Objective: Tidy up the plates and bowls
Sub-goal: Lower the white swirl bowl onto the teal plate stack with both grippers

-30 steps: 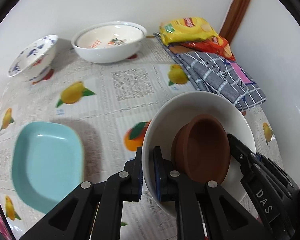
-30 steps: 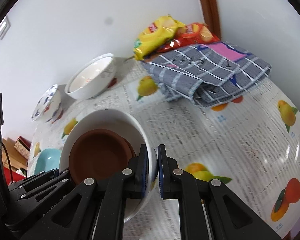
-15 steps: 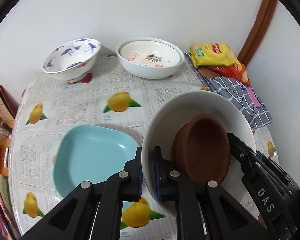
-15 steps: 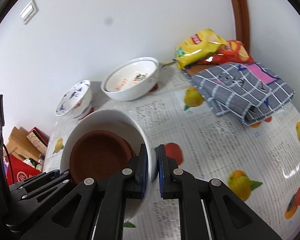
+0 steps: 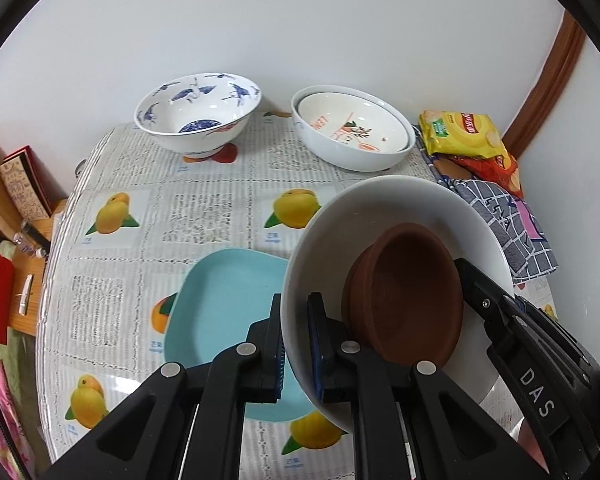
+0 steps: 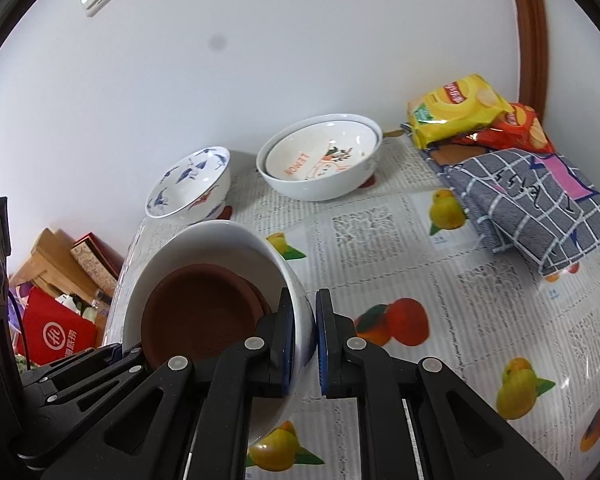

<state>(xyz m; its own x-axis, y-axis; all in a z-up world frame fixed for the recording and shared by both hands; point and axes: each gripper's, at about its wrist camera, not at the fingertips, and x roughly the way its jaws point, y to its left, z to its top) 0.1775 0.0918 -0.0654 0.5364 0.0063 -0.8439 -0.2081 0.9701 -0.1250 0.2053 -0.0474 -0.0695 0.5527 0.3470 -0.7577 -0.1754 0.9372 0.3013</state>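
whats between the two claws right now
The white bowl with the brown bowl nested inside. The left claw pinches one rim, the right claw the opposite rim. Both wrist views show it.

My left gripper and right gripper were matte black plastic, each with 2 angular linkage arms, silver rivets and blue-edged pads; one side read "DAS" in white.

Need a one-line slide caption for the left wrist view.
Both grippers clamp the white bowl holding a brown dish above the teal plate.
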